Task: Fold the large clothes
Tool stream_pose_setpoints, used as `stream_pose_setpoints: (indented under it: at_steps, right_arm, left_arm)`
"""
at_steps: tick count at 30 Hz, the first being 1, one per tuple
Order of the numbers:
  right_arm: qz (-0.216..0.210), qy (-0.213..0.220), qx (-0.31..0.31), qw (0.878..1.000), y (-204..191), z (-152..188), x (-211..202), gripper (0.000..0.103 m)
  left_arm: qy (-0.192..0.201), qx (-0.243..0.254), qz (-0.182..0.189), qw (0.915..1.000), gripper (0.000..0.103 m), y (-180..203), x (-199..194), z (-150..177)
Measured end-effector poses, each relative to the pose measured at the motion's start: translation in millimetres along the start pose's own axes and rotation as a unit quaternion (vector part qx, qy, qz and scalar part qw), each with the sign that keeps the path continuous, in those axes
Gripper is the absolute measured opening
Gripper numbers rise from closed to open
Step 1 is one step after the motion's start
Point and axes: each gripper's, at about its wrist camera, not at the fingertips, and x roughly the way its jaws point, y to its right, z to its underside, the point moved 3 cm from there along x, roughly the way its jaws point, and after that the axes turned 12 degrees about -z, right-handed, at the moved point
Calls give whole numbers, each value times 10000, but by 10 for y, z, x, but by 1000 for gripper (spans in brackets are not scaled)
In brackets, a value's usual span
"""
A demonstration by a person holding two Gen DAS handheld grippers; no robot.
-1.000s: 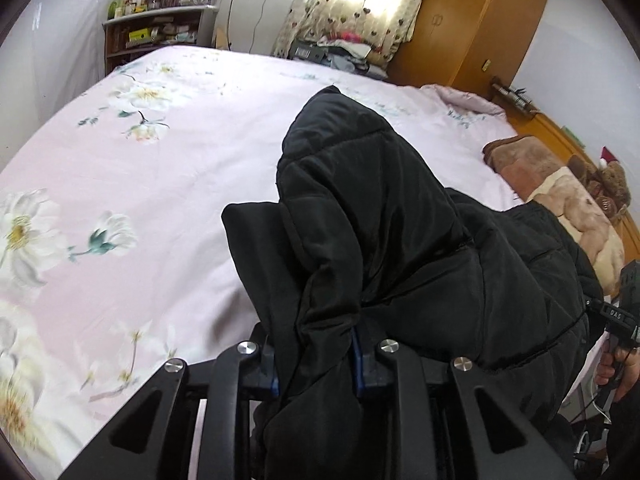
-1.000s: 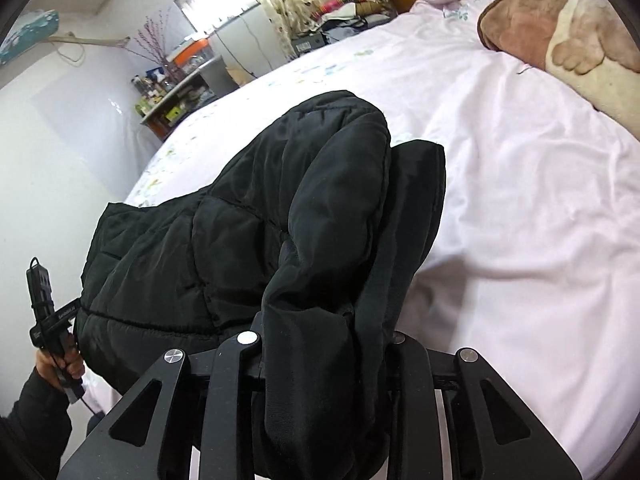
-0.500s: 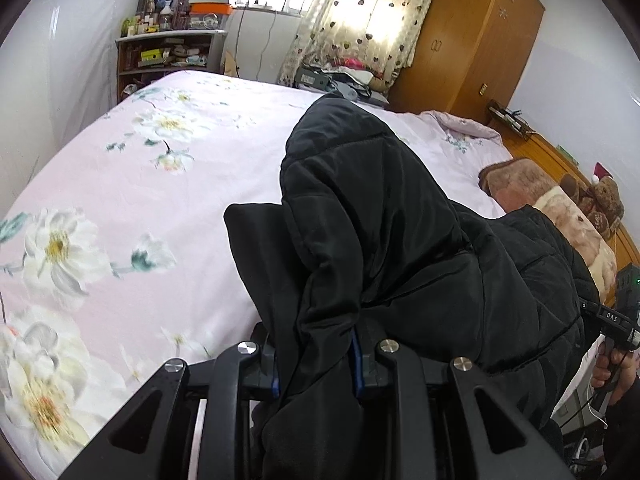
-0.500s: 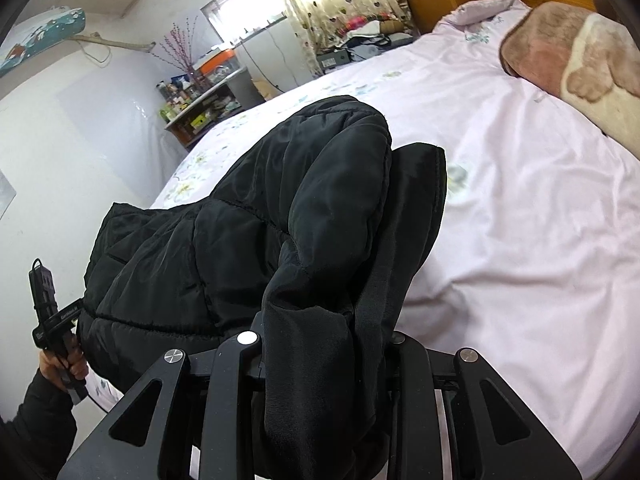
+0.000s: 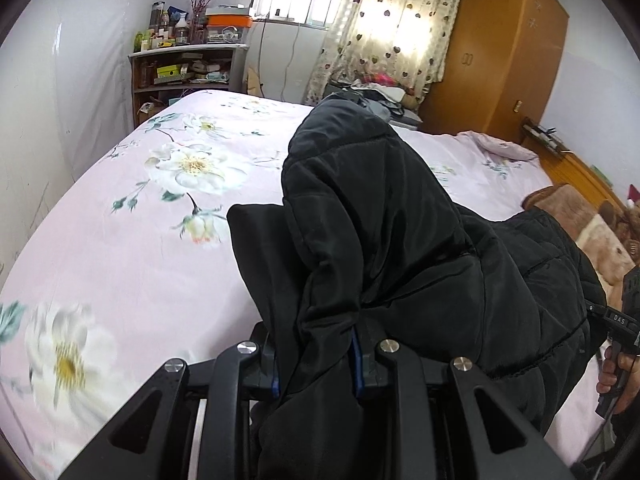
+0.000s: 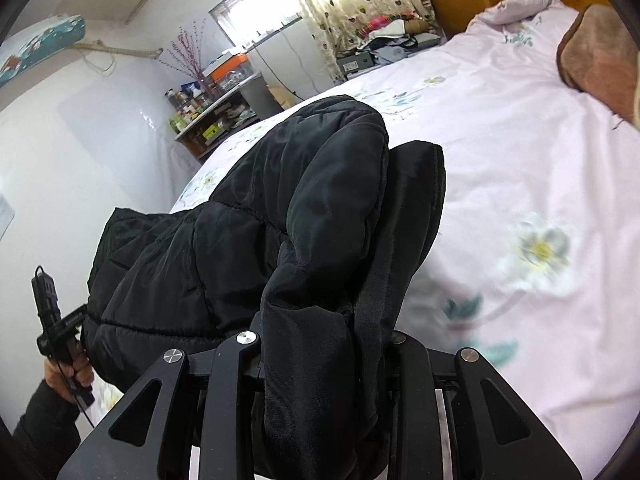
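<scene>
A black quilted padded jacket (image 5: 392, 240) hangs bunched between both grippers above a pink floral bed (image 5: 120, 248). My left gripper (image 5: 316, 360) is shut on a thick fold of the jacket, which spills over its fingers and hides the tips. In the right wrist view the same jacket (image 6: 280, 216) stretches leftward, and my right gripper (image 6: 324, 356) is shut on another bunched edge with a ribbed band. Each view shows the other hand at its edge, holding the opposite gripper's handle (image 6: 60, 332).
The pink bed sheet (image 6: 520, 152) spreads wide ahead. A brown blanket (image 5: 592, 232) lies at the headboard side. A cluttered shelf (image 5: 184, 76), a curtained window (image 5: 384, 20) and a wooden wardrobe (image 5: 504, 48) stand beyond the bed's far edge.
Both grippers have carried the jacket forward over the bed; the shelf, window and wardrobe loom larger and the flower prints have slid toward me. The grips are unchanged.
</scene>
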Motion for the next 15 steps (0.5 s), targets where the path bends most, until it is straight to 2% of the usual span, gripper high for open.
stream_pose_setpoints:
  at_steps: [4, 8, 10, 13, 15]
  right_arm:
    - [104, -175, 117, 9997, 170, -74, 459, 30]
    - [432, -571, 294, 9970, 470, 39, 836, 37]
    - [461, -644, 470, 9957, 602, 95, 881, 50]
    - [486, -705, 582, 9946, 678, 129, 819, 60]
    - [583, -729, 546, 9941, 640, 99, 721, 61]
  left_arm:
    - [-198, 87, -161, 9996, 26, -59, 512, -14]
    - [-604, -74, -368, 9975, 29, -181, 966, 235]
    - [-686, -326, -336, 9965, 35, -282, 1054, 352]
    - [-667, -457, -344, 9961, 45, -352, 1012, 420]
    - [-669, -547, -317, 9958, 47, -413, 903, 404]
